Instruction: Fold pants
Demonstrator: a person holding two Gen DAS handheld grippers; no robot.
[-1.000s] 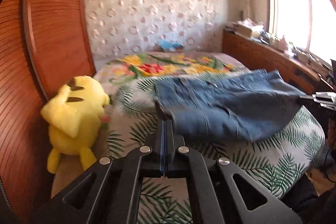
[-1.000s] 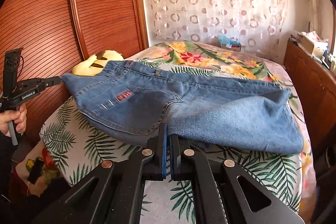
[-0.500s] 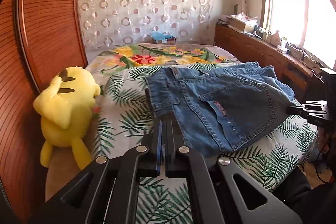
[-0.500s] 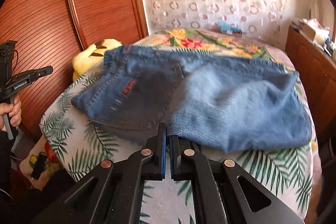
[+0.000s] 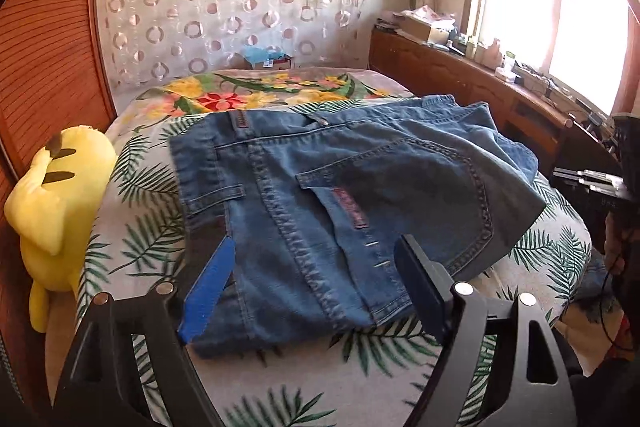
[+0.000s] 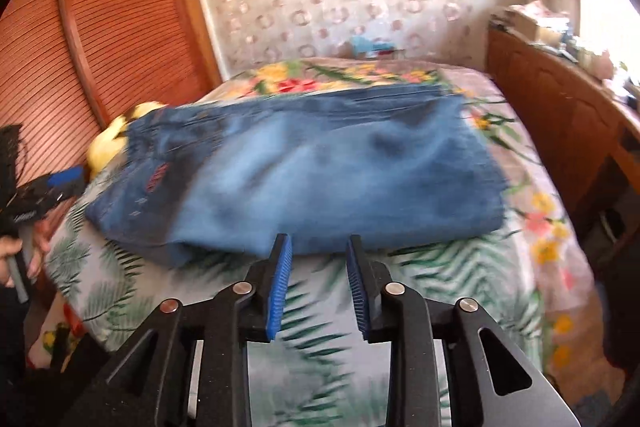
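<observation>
Blue jeans [image 5: 360, 195] lie folded on the leaf-print bed cover [image 5: 136, 235], back pocket up. My left gripper [image 5: 316, 242] hovers over their near waist corner. Its jaws are opening wide, the denim lies under and between them, and the pads do not press on it. In the right wrist view the jeans [image 6: 320, 179] are blurred. My right gripper [image 6: 318, 241] sits at their near folded edge with its jaws opening and nothing between the blue pads. Each gripper also shows in the other view: the right gripper [image 5: 592, 181] and the left gripper [image 6: 48, 191], held by a hand [image 6: 24, 251].
A yellow plush toy [image 5: 56, 203] leans between the bed and the slatted wooden wardrobe door [image 5: 40, 67]. A cluttered wooden sideboard [image 5: 460, 83] runs under the window on the right. A blue box [image 5: 266, 57] sits at the head of the bed.
Both grippers were shut on the jeans and carried them over the bed. Now both have let go with jaws apart, and the jeans rest folded on the cover. Both hands came down and forward.
</observation>
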